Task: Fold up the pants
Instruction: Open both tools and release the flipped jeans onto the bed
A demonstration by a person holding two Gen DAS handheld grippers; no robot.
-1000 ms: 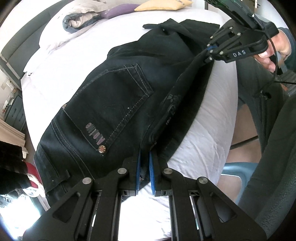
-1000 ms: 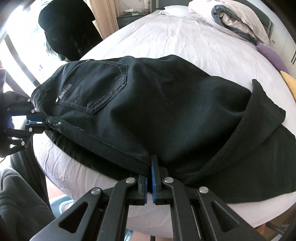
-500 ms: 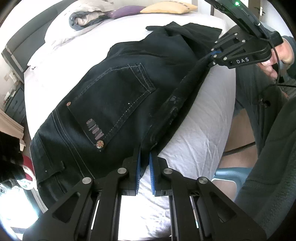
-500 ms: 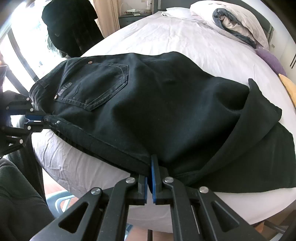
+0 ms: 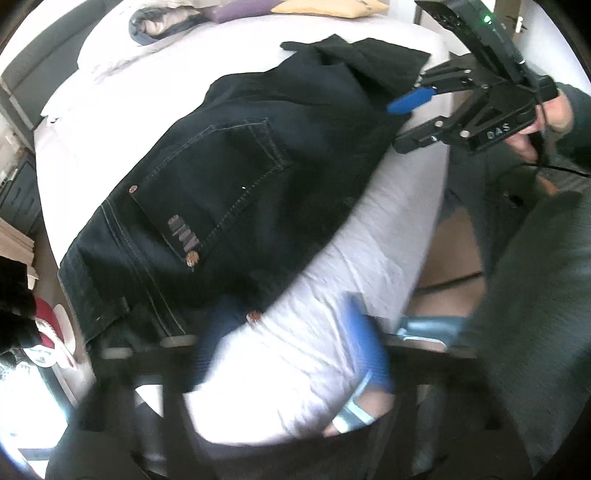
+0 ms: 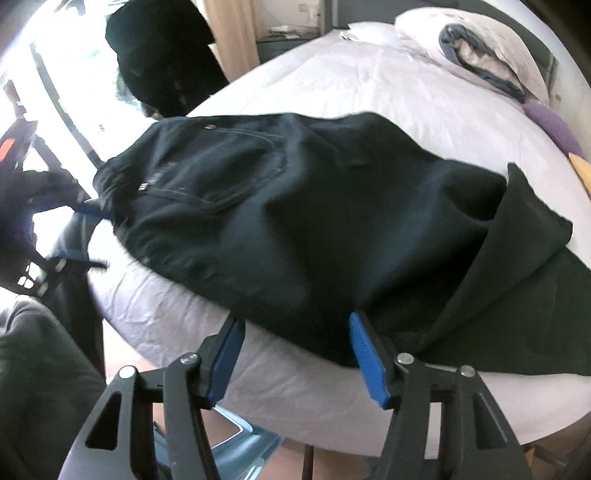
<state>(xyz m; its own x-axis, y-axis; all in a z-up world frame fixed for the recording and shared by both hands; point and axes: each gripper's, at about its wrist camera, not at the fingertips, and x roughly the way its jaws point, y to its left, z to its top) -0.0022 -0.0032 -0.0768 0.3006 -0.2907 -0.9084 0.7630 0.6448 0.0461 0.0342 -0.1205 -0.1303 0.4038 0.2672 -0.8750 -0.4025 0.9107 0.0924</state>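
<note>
Dark denim pants [image 5: 236, 177] lie folded lengthwise on the white bed [image 5: 369, 258], back pocket up, waistband at the left, legs running to the far right. In the right wrist view the pants [image 6: 314, 221] span the middle, with a leg end doubled over at the right [image 6: 524, 236]. My left gripper [image 5: 291, 343] is open and blurred, just off the pants' near edge by the waistband. My right gripper [image 6: 295, 343] is open, its blue pads either side of the pants' near edge, holding nothing. It also shows in the left wrist view [image 5: 413, 114], open.
Pillows [image 6: 480, 48] lie at the head of the bed, with a purple cushion [image 6: 550, 122] and a yellow one [image 5: 325, 7]. A dark garment [image 6: 162, 55] hangs near the window. A light blue chair [image 5: 428, 328] stands below the bed edge.
Both grippers were shut on the pants' near edge, holding it taut. Now both have opened and let go, and the pants lie flat on the bed. The left gripper is moving.
</note>
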